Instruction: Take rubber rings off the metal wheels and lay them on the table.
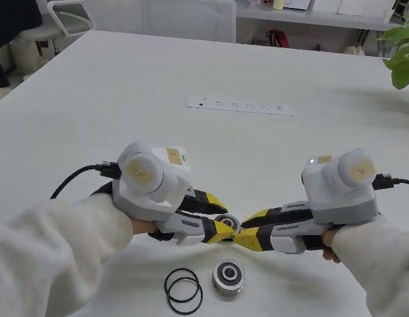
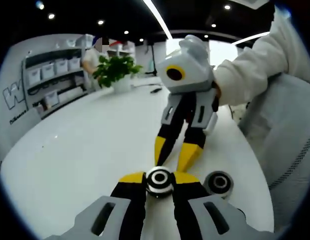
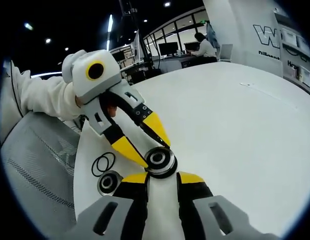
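Note:
A small metal wheel [image 1: 228,223] with a black rubber ring on its rim hangs just above the white table [image 1: 125,99]. My left gripper [image 1: 221,216] is shut on the wheel [image 2: 159,181] from the left, one yellow tip on each side. From the right, my right gripper [image 1: 247,228] has its jaws close together, nipping the ring at the rim of the wheel [image 3: 160,161]. A second wheel [image 1: 228,277] lies on the table near me, with two loose black rubber rings [image 1: 183,290] beside it, one overlapping the other.
A white power strip [image 1: 240,105] lies across the middle of the table. A green plant [image 1: 402,53] stands at the far right edge. A chair [image 1: 65,16] is beyond the far left corner, and shelves line the back wall.

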The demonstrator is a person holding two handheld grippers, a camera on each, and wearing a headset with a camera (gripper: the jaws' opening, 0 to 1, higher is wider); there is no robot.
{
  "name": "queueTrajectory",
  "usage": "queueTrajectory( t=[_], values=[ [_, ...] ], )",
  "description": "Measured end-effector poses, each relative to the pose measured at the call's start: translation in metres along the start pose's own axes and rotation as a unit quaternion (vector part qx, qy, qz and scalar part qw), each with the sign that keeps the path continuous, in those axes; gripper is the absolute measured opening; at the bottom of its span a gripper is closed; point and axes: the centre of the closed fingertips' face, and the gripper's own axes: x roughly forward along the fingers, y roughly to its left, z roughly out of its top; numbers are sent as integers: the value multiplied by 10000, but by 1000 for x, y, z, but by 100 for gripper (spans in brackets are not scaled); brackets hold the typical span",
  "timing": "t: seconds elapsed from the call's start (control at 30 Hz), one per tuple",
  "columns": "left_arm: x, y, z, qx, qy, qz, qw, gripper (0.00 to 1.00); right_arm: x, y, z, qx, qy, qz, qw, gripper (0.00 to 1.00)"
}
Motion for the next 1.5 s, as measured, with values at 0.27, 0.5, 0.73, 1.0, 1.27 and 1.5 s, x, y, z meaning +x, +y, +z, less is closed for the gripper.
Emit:
queueTrajectory(
  t=[0.27,0.5,0.73,1.0,1.27,1.5],
  values=[
    [2,-2,-2,14,10,-25,10000,14,2,3,2,-35,-25,23,10000,20],
    [2,-3,-1,0,-11,-18,10000,14,2,4,1,-240,40,16,9997,17],
    [2,-2,-1,-28,-26,0,10000,13,1,0,-2,-370,148,-43,9992,8],
    [2,-2,-1,-21,-23,19,10000,13,1,-2,-2,-924,308,-249,9949,4],
    [2,-3,0,15,-43,12,10000,13,-1,-10,1,-1000,401,-530,9928,0],
    [2,-3,0,75,-28,24,10000,13,-3,-11,1,25,174,-487,9987,0]
  ],
)
